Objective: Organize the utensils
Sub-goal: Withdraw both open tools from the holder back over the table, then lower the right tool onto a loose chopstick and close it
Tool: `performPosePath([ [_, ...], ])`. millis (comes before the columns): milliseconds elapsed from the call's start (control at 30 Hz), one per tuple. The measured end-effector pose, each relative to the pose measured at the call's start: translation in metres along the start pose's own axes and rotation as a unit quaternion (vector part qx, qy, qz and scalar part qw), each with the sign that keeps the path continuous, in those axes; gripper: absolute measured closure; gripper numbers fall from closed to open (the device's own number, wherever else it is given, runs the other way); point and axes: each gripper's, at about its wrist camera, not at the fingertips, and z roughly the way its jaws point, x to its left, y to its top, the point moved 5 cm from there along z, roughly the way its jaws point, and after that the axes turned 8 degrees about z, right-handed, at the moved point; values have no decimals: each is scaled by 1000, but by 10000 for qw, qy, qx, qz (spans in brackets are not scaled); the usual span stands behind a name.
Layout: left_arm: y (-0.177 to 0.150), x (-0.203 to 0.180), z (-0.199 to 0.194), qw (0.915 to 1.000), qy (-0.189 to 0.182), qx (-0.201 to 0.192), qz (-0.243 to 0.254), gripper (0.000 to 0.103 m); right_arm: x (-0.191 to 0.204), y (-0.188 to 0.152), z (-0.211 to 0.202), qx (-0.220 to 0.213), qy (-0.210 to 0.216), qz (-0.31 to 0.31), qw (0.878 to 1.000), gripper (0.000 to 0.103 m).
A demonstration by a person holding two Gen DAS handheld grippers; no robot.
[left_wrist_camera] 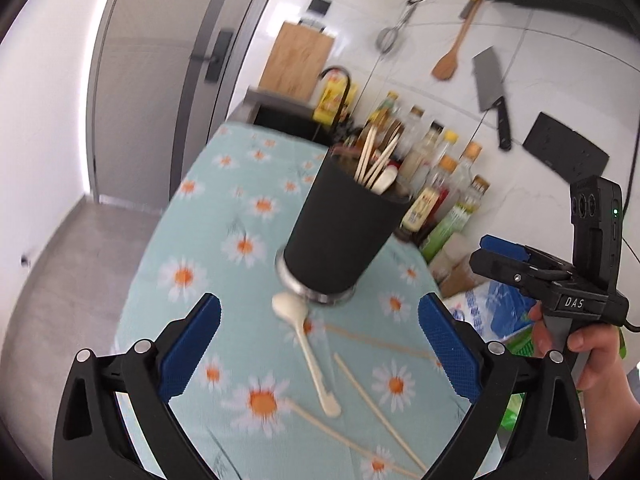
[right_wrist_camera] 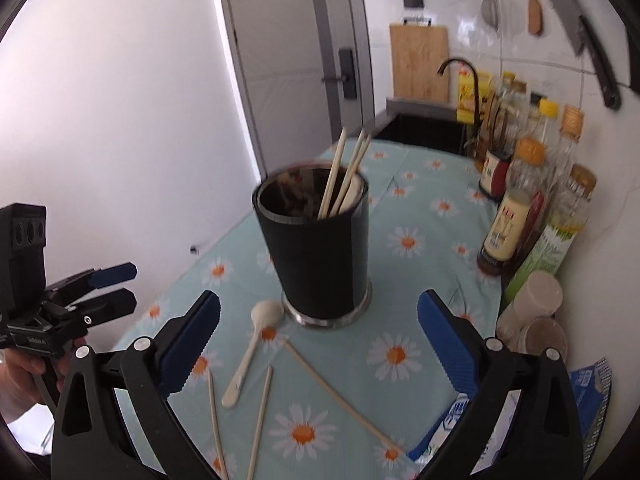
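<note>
A black utensil cup [left_wrist_camera: 340, 236] [right_wrist_camera: 316, 248] stands on the daisy tablecloth [left_wrist_camera: 224, 232] [right_wrist_camera: 420, 240], holding several chopsticks [left_wrist_camera: 374, 156] [right_wrist_camera: 340, 176] and a pale spoon. A cream spoon [left_wrist_camera: 306, 344] [right_wrist_camera: 250, 350] lies on the cloth in front of the cup. Three loose chopsticks [left_wrist_camera: 372, 404] [right_wrist_camera: 340, 392] lie near it. My left gripper [left_wrist_camera: 320, 348] is open and empty above the spoon. My right gripper [right_wrist_camera: 318, 344] is open and empty above the loose utensils. Each gripper also shows in the other's view, the right one [left_wrist_camera: 504, 256] and the left one [right_wrist_camera: 112, 284].
Sauce and oil bottles [left_wrist_camera: 440, 184] [right_wrist_camera: 532, 200] line the wall side. A sink with a black tap [right_wrist_camera: 464, 92] lies beyond the cloth. A cutting board [right_wrist_camera: 418, 62], a knife [left_wrist_camera: 494, 92] and a wooden spatula [left_wrist_camera: 450, 60] are at the wall. A blue-white packet [left_wrist_camera: 492, 312] lies at the right.
</note>
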Motion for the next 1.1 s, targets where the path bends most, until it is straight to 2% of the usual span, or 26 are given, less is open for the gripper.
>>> performPosePath([
  [133, -26, 9, 8, 9979, 42, 511, -390, 7, 8, -16, 24, 662, -82, -281, 9974, 5],
  [200, -34, 11, 10, 9963, -56, 674, -535, 8, 11, -22, 34, 909, -148, -417, 9949, 5],
  [400, -54, 13, 17, 9910, -51, 1155, -678, 8, 6, -32, 60, 1582, -281, -564, 9854, 7],
  [467, -58, 15, 18, 9890, -88, 1280, -740, 8, 3, -34, 70, 1825, -369, -622, 9805, 15],
  [633, -64, 16, 23, 9836, -238, 1586, -822, 11, 0, -41, 90, 2379, -401, -835, 9669, 26],
  [700, -68, 15, 29, 9804, -273, 1785, -781, 16, -2, -46, 100, 2690, -431, -929, 9577, 35],
  [867, -81, 10, 41, 9709, -514, 2198, -799, 26, -4, -51, 116, 3092, -414, -1041, 9444, 50],
  [1000, -88, 2, 46, 9649, -769, 2393, -768, 34, -1, -61, 125, 3534, -440, -1415, 9237, 69],
  [1100, -88, -5, 45, 9633, -943, 2416, -692, 35, 3, -67, 130, 3800, -434, -1657, 9090, 76],
])
